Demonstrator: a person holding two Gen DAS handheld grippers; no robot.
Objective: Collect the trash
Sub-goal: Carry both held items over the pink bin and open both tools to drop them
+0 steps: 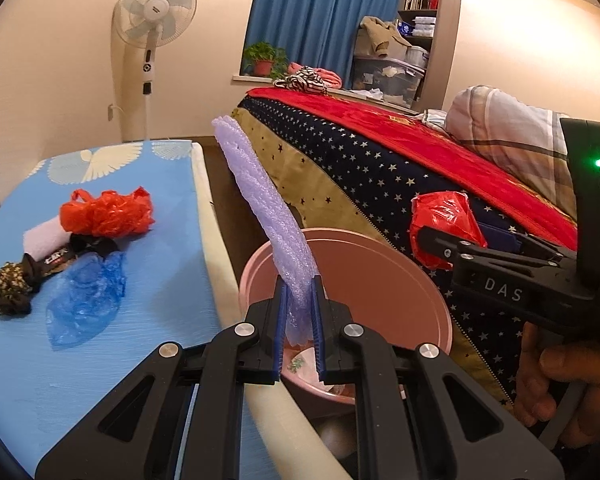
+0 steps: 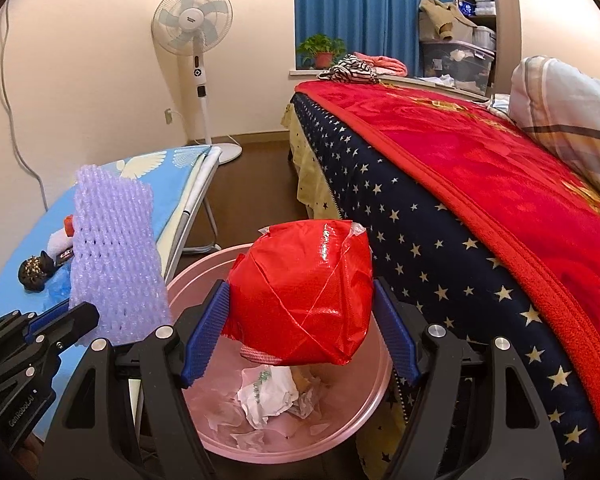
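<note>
My left gripper is shut on a purple foam net sleeve, which stands upright over the near rim of a pink bin. The sleeve also shows in the right wrist view. My right gripper is shut on a red plastic bag wad and holds it above the pink bin, which holds crumpled paper. The wad also shows in the left wrist view. On the blue board lie a red bag, a blue plastic cover, a white roll and dark wrappers.
A bed with a star-print sheet and red blanket stands right of the bin. A standing fan is by the far wall. A plant pot sits on the windowsill under blue curtains. Brown floor lies between board and bed.
</note>
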